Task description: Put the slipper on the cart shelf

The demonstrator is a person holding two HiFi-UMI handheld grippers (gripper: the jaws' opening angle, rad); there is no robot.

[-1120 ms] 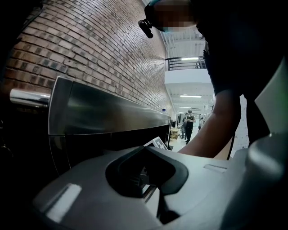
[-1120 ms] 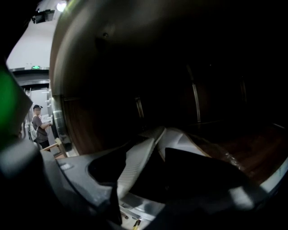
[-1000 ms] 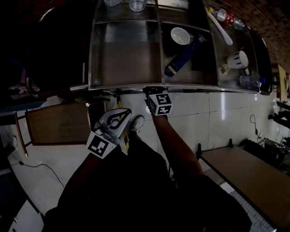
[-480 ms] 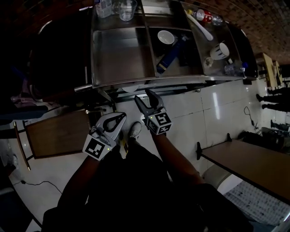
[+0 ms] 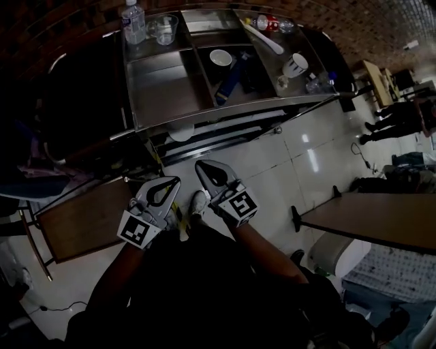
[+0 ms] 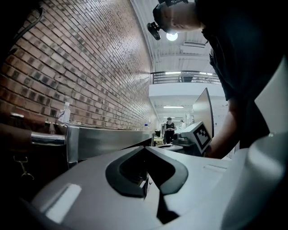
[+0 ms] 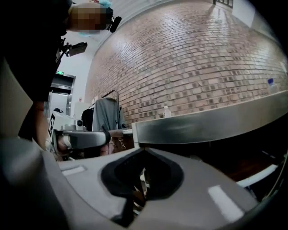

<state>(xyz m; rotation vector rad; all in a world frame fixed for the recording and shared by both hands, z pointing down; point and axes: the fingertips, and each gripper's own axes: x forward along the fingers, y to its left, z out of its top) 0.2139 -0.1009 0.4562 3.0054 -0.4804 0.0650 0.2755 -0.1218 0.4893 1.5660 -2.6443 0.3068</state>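
Observation:
The steel cart (image 5: pixel 163 117) stands ahead of me, its top tray split into compartments. Under the tray's front edge a pale rounded thing (image 5: pixel 182 133) lies on a lower shelf; it may be the slipper, but most of it is hidden. My right gripper (image 5: pixel 199 165) hovers over the white floor a short way in front of the cart, shut with nothing between its jaws; its tips (image 7: pixel 144 150) meet. My left gripper (image 5: pixel 174 181) is beside it, lower left, also shut and empty, its tips (image 6: pixel 145 148) together.
On the cart top are a water bottle (image 5: pixel 133 20), a glass cup (image 5: pixel 165 27), a bowl (image 5: pixel 220 58), a long blue object (image 5: pixel 228 82) and a mug (image 5: pixel 295 66). A wooden table (image 5: pixel 381 218) is at right and a brown panel (image 5: pixel 82 218) at left. My white shoe (image 5: pixel 197 203) shows between the grippers.
My right gripper has drawn back from the cart's lower front edge toward me and its jaws have shut. The view has pulled back from the cart. The left gripper has barely moved.

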